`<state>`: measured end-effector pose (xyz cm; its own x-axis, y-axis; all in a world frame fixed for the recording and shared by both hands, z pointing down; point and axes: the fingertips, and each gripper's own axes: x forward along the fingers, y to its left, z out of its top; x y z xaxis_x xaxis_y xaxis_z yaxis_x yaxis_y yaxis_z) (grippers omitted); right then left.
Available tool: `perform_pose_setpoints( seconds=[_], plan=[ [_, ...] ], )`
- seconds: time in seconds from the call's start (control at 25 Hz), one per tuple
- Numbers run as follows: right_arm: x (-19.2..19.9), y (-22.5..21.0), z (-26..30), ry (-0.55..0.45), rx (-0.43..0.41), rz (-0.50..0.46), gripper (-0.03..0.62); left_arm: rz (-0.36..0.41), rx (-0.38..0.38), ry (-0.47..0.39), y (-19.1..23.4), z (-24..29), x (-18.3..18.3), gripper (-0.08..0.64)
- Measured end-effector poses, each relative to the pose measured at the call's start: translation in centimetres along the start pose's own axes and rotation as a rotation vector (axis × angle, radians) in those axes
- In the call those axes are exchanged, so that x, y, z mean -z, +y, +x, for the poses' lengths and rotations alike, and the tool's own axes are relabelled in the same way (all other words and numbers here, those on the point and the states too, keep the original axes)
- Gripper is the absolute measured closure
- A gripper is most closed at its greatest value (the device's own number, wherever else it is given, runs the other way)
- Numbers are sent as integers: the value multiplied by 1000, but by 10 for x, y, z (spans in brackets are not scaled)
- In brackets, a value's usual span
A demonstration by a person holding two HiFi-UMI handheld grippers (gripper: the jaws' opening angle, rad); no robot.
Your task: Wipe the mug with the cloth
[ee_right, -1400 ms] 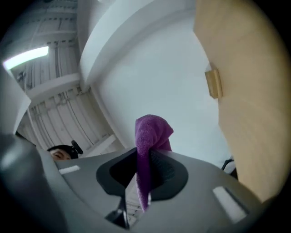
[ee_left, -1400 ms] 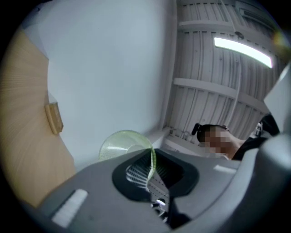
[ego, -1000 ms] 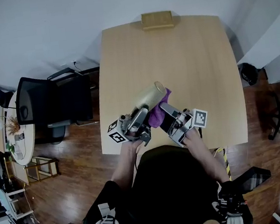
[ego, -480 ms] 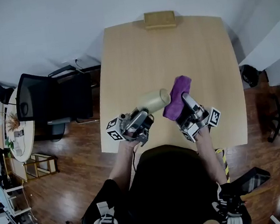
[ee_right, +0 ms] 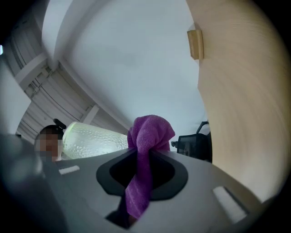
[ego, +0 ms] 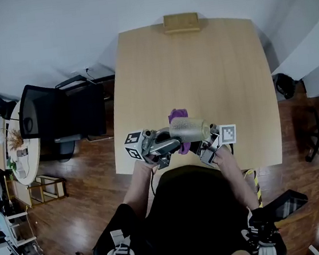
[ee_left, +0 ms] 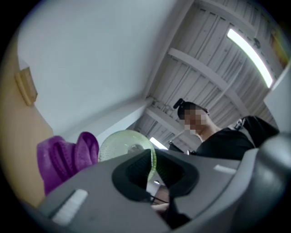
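Note:
A pale green, dimpled glass mug (ego: 189,129) lies sideways in the air over the near edge of the table, its mouth toward my left gripper (ego: 170,143). That gripper is shut on the mug's rim (ee_left: 150,159), with one jaw inside the mug and one outside. My right gripper (ego: 203,145) is shut on a purple cloth (ee_right: 146,150), which bunches up above the jaws. The cloth (ego: 176,116) sits right against the mug's far side, partly hidden by it. From the right gripper view the mug (ee_right: 93,140) lies just left of the cloth.
The light wooden table (ego: 198,67) carries a small wooden block (ego: 181,22) at its far edge. A black office chair (ego: 48,117) stands left of the table, and a small round table (ego: 21,155) lies further left. The floor is dark wood.
The mug has swung round to lie pointing right. The right gripper first pulled the cloth away to the right, then came back close under the mug.

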<state>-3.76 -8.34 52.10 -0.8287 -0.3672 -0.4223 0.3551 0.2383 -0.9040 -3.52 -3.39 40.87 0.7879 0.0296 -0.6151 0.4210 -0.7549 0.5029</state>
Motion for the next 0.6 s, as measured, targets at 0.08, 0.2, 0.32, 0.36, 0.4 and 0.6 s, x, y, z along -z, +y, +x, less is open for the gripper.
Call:
perform_pose_setpoints(
  seconds=[0.08, 0.2, 0.32, 0.36, 0.4, 0.6],
  plan=[
    [-3, -7, -6, -11, 25, -1, 532, 1, -4, 4, 0, -1, 4, 519],
    [-36, 7, -30, -147, -51, -9, 532, 19, -29, -22, 0, -11, -3, 520],
    [-75, 49, -62, -322, -254, -44, 532, 41, -61, -29, -2, -26, -14, 518],
    [-83, 62, -69, -350, -306, -69, 532, 46, -69, -29, -2, -30, -17, 518],
    [-86, 73, -72, -356, -340, -95, 532, 48, -76, -26, -2, -33, -19, 518],
    [-61, 84, -44, -204, -366, -135, 532, 3, -52, 27, 3, -25, -7, 518]
  ],
)
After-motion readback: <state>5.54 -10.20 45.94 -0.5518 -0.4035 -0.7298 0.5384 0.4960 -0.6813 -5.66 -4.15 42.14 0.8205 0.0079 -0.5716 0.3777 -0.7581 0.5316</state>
